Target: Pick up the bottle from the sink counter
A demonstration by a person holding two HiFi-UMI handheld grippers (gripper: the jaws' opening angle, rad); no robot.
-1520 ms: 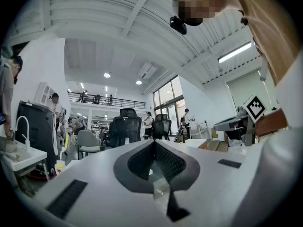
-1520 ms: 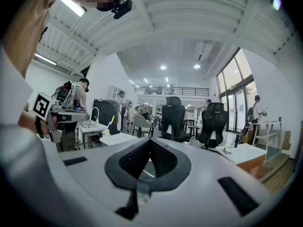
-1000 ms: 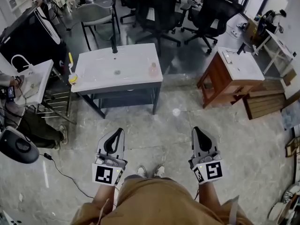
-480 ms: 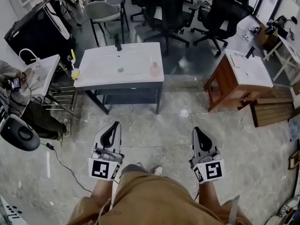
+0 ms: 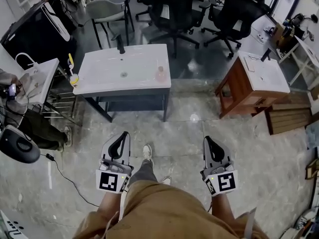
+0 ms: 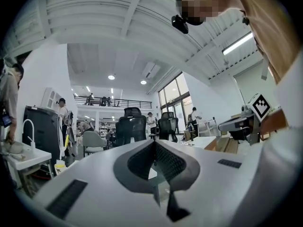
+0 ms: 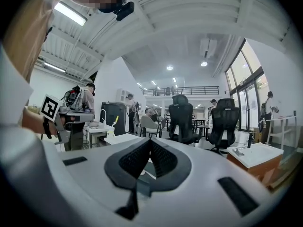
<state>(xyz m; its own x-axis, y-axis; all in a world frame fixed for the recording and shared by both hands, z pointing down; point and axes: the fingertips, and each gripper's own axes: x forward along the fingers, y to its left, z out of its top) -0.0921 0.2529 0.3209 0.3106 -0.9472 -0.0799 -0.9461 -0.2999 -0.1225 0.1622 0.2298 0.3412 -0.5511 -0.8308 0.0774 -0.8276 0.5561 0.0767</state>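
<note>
A small pinkish bottle (image 5: pixel 160 74) stands near the right edge of the white sink counter (image 5: pixel 107 73), a few steps ahead across the floor. My left gripper (image 5: pixel 120 136) and right gripper (image 5: pixel 210 141) are held low in front of the person's body, pointing towards the counter and far short of it. Both are shut with nothing between the jaws. In the left gripper view the left gripper (image 6: pixel 154 144) has its pads meeting; the right gripper (image 7: pixel 150 141) shows the same in its own view, with the counter top (image 7: pixel 124 138) beyond.
A black faucet (image 5: pixel 120 46) rises at the counter's back. A wooden cabinet (image 5: pixel 249 86) stands to the right, and office chairs (image 5: pixel 172 6) behind the counter. At left are a smaller sink stand (image 5: pixel 39 78), a seated person (image 5: pixel 12 96) and a floor cable (image 5: pixel 65 176).
The person has stepped forward, one shoe now showing ahead between the grippers. The view has swayed a little. Both grippers stay shut and empty.
</note>
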